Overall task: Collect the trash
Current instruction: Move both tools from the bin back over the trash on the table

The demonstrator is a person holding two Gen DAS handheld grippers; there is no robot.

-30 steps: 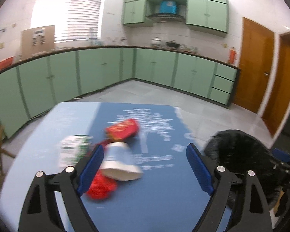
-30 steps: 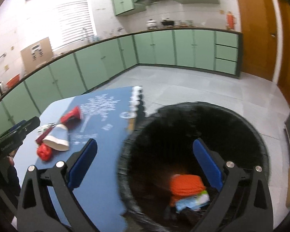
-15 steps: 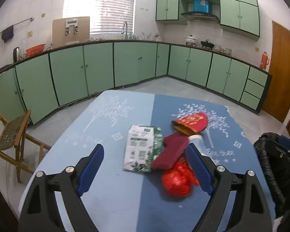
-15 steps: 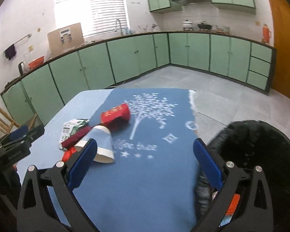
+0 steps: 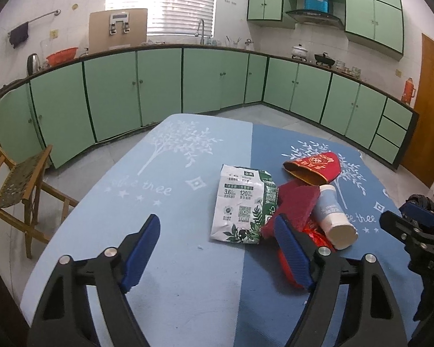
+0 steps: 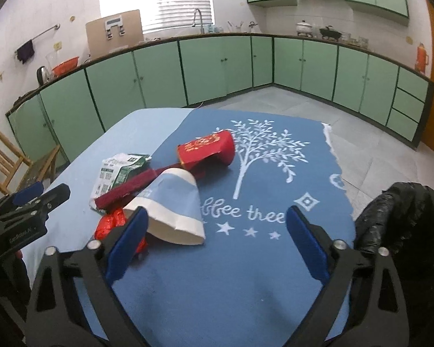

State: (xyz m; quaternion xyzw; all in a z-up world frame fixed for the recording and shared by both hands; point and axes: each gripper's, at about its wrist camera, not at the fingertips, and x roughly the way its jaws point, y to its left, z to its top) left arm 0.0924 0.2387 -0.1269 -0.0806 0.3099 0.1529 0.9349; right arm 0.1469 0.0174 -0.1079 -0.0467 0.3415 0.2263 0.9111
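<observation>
Right wrist view: I'm hovering both tongs, right (image 6: 214, 243) and left (image 5: 217, 248), apart and empty but just narrowing, over the trash on the bench (image 6: 246, 283). I'm thinking I should straddle the cup (image 6: 173, 211) squarely, then carry it to the bin (image 6: 405, 219).

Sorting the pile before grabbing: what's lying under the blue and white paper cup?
Under the paper cup a crumpled red wrapper and a dark red strip show; the cup covers the rest.
</observation>
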